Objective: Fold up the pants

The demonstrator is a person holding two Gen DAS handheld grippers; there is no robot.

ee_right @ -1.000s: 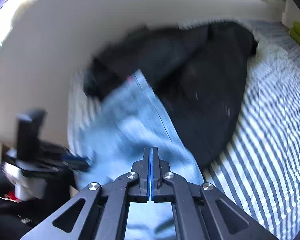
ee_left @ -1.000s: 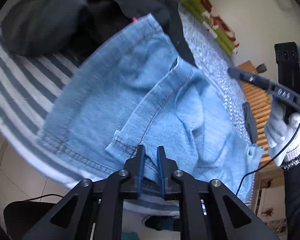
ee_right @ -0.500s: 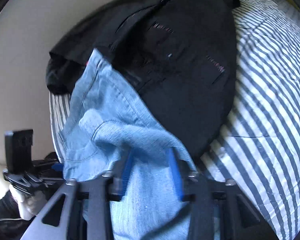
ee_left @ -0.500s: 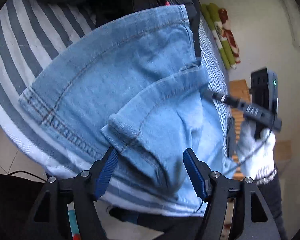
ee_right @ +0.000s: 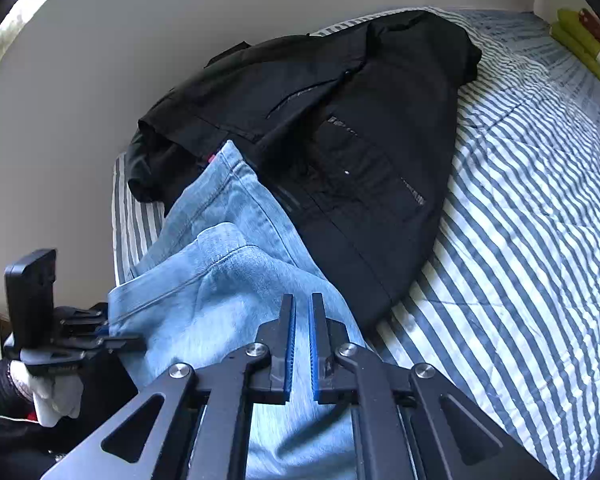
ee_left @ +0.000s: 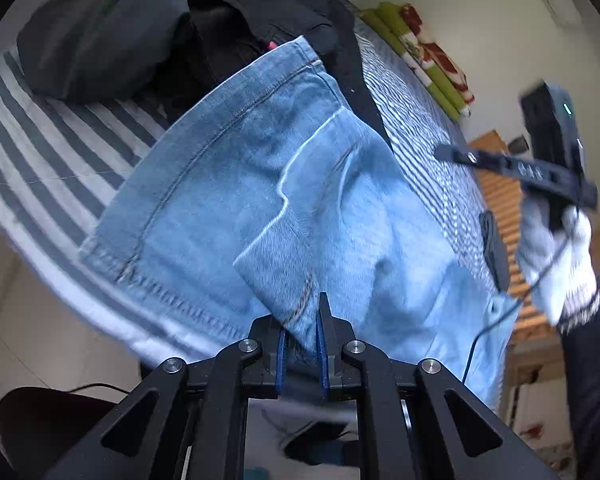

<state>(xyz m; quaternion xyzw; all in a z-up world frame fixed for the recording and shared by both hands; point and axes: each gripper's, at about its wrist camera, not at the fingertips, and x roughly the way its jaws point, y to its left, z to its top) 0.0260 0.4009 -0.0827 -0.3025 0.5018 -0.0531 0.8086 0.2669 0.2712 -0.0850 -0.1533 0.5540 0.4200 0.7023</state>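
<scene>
The jeans (ee_left: 260, 200) lie on the striped bed cover (ee_left: 60, 152), at the corner of the bed near the wall, and their far end touches a pile of black clothes (ee_right: 360, 140). One layer of the jeans is already turned over the other.

I judge the denim soft but rather heavy and thick. It will hang down and bend wherever it is not supported, and it does not slip easily between rubber pads. The best places to hold seem to be the hem or a seam at the edge, with one holder at each side, so that the fold line stays straight.

The left gripper (ee_left: 302, 344) is closing, and a bunch of the light blue cloth at the near edge stands between its blue pads. The right gripper (ee_right: 300, 340) is also closing, with only a narrow gap left. It is over the jeans, but whether cloth is inside the gap I cannot tell.

The left view shows the stitched hem (ee_left: 148, 280) and the gloved right hand (ee_left: 556, 256). The right view shows the wall (ee_right: 120, 60) and the whole black pile.
</scene>
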